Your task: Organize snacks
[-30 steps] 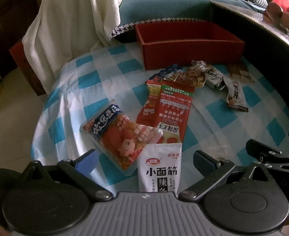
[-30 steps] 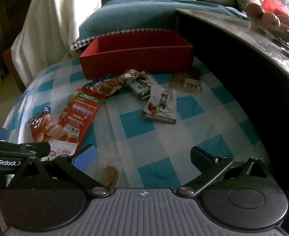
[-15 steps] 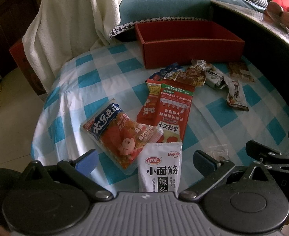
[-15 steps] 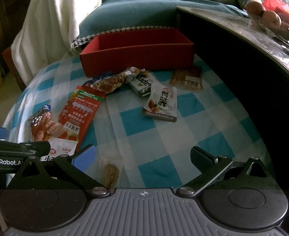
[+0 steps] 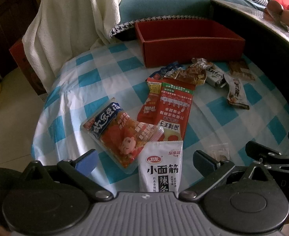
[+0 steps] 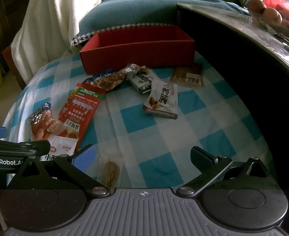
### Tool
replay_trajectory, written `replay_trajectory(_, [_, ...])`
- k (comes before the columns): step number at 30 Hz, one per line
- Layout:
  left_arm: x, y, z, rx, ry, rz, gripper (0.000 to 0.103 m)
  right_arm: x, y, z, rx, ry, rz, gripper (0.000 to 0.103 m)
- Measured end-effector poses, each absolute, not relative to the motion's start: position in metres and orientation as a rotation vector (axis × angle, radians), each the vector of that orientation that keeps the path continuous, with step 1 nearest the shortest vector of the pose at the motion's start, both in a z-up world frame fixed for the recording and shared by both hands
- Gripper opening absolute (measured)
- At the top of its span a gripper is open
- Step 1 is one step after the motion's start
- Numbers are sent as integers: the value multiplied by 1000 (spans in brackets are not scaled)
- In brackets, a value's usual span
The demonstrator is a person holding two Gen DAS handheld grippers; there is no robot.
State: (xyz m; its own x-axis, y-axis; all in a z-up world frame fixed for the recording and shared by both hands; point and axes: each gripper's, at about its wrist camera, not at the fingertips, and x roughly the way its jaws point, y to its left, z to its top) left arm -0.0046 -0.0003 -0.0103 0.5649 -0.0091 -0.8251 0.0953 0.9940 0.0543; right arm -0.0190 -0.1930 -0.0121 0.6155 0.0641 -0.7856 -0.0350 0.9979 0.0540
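Several snack packets lie on a blue-and-white checked cloth [image 5: 109, 82]. An empty red box [image 5: 189, 43] stands at the far side; it also shows in the right wrist view [image 6: 136, 53]. My left gripper [image 5: 144, 161] is open, with a white packet [image 5: 161, 169] between its fingers near the base and an orange-blue packet [image 5: 120, 135] just ahead. My right gripper [image 6: 142, 157] is open and empty over a small clear packet [image 6: 110, 169]. A white nut packet [image 6: 162, 100] lies ahead of it.
A long red packet [image 5: 172, 106] lies mid-cloth with crumpled wrappers [image 5: 191, 72] by the box. A dark table edge [image 6: 242, 63] rises on the right. A white cloth [image 5: 71, 17] hangs at back left. The left gripper shows at the right view's left edge [image 6: 16, 149].
Both grippers have drawn back slightly toward me; the packets and box sit a little farther away in both views. Nothing was taken hold of.
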Motion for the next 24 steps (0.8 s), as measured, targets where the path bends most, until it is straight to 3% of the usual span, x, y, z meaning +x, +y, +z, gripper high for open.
replay_trajectory(24, [-4,-2,-12,111,982,-56,97,-18,-192,-17,35,935,60,103])
